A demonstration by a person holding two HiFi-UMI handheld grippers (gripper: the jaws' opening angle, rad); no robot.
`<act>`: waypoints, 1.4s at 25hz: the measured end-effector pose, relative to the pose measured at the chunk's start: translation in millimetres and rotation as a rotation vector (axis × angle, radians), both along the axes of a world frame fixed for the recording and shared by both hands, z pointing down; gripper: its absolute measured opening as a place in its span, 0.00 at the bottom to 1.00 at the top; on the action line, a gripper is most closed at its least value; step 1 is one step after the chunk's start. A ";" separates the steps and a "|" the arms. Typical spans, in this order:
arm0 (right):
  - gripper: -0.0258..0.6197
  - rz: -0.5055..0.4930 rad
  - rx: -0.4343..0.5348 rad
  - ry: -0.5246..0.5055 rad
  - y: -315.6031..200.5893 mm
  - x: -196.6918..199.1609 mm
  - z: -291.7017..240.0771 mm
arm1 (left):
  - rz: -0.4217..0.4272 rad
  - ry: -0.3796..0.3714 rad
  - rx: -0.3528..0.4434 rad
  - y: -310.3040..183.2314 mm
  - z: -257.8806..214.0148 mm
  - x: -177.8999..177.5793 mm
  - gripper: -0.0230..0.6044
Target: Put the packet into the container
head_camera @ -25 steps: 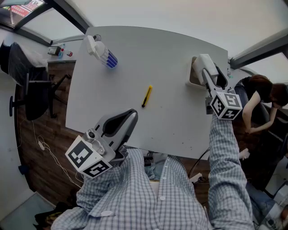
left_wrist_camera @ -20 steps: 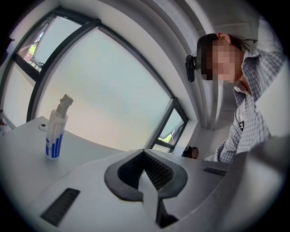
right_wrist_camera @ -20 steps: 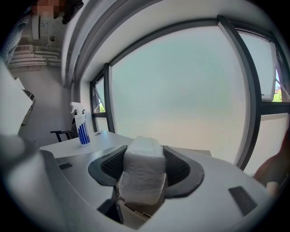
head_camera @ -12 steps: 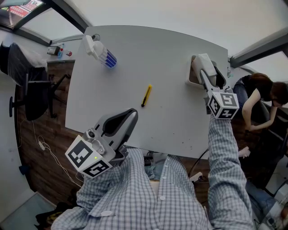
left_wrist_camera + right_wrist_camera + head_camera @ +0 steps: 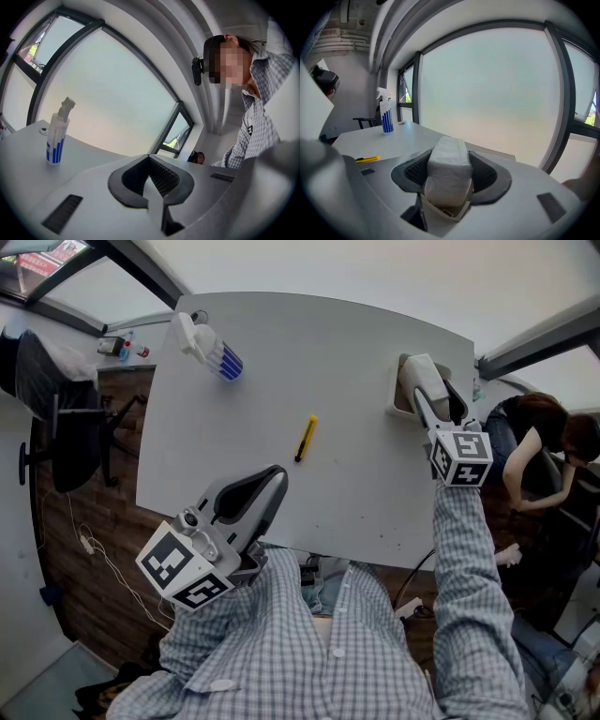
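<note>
Two tools are in play above a pale grey desk (image 5: pixel 356 493). The right tool (image 5: pixel 448 154) is at the far right edge of the desk, its jaws clamped on a white, soft-looking rectangular packet (image 5: pixel 447 180) that fills the gap between the ribbed dark pads. In the head view that packet (image 5: pixel 424 371) is held right over the small beige open container (image 5: pixel 398 409), which sits by the desk's far right edge. Whether the packet touches the container's inside cannot be told.

The left tool (image 5: pixel 149 157) is at the near left edge of the desk (image 5: pixel 28 154). Its jaws meet at their tips with nothing between them. In the head view this tool (image 5: pixel 272 486) is well apart from the container.

A slim yellow utility knife (image 5: pixel 306 440) lies on the middle of the desk, between the two tools. A white spray bottle with blue stripes (image 5: pixel 211 348) stands at the far left corner. A dark office chair (image 5: pixel 56 427) stands on the wooden floor left of the desk, and a person in dark clothes (image 5: pixel 544 442) bends over beyond its right edge.
</note>
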State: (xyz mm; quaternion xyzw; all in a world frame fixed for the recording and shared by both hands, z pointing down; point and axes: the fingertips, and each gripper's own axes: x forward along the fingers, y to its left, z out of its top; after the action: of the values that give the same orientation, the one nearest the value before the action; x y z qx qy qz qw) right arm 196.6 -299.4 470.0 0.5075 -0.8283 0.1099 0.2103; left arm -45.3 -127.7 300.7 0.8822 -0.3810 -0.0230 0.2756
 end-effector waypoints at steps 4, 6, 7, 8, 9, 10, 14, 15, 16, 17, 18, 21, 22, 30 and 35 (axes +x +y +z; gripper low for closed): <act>0.43 -0.004 -0.026 0.055 4.0 1.9 9.2 | 0.001 0.001 0.003 0.6 -0.5 0.0 0.05; 0.43 -0.008 -0.027 0.070 5.3 2.1 11.6 | 0.000 0.000 0.003 1.0 -0.1 -0.9 0.05; 0.43 -0.008 -0.029 0.073 5.6 2.1 12.5 | 0.000 0.000 0.003 1.2 0.3 -1.2 0.05; 0.43 -0.006 -0.031 0.074 5.8 2.3 13.3 | 0.000 0.000 0.003 1.6 0.6 -1.4 0.05; 0.43 -0.003 -0.034 0.074 6.2 2.5 13.9 | 0.001 0.000 0.003 1.9 0.6 -1.3 0.05; 0.43 -0.002 -0.037 0.075 6.5 2.6 14.4 | 0.002 0.001 0.004 2.3 0.4 -1.2 0.05; 0.43 -0.002 -0.051 0.085 6.9 1.4 14.9 | 0.005 0.005 0.008 3.2 -0.8 -0.7 0.05; 0.43 -0.002 -0.055 0.086 6.9 0.3 14.3 | 0.006 0.005 0.008 3.3 -1.0 -0.7 0.05; 0.43 0.000 -0.058 0.088 6.7 -0.3 14.1 | 0.007 0.006 0.008 3.4 -1.2 -0.8 0.05; 0.44 0.003 -0.059 0.090 6.4 0.0 14.7 | 0.007 0.006 0.008 3.4 -1.3 -0.9 0.05; 0.44 0.007 -0.058 0.092 6.2 0.8 15.7 | 0.008 0.006 0.009 3.5 -1.4 -1.0 0.05; 0.44 0.012 -0.057 0.095 6.7 1.4 16.9 | 0.010 0.006 0.012 4.2 -2.2 -1.2 0.05; 0.44 0.011 -0.058 0.096 6.8 1.3 16.9 | 0.009 0.006 0.012 4.4 -2.4 -1.4 0.05; 0.47 0.021 -0.076 0.087 9.5 1.6 19.4 | 0.010 0.005 0.014 6.5 -2.4 -3.8 0.05; 0.48 0.025 -0.067 0.086 10.6 2.5 15.8 | 0.010 0.007 0.018 7.0 -3.5 -5.1 0.05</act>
State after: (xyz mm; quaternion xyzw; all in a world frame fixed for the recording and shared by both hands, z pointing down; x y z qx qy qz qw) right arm 199.1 -288.8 485.7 0.5149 -0.8079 0.1184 0.2612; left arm -50.4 -120.6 297.1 0.8865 -0.3753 -0.0283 0.2690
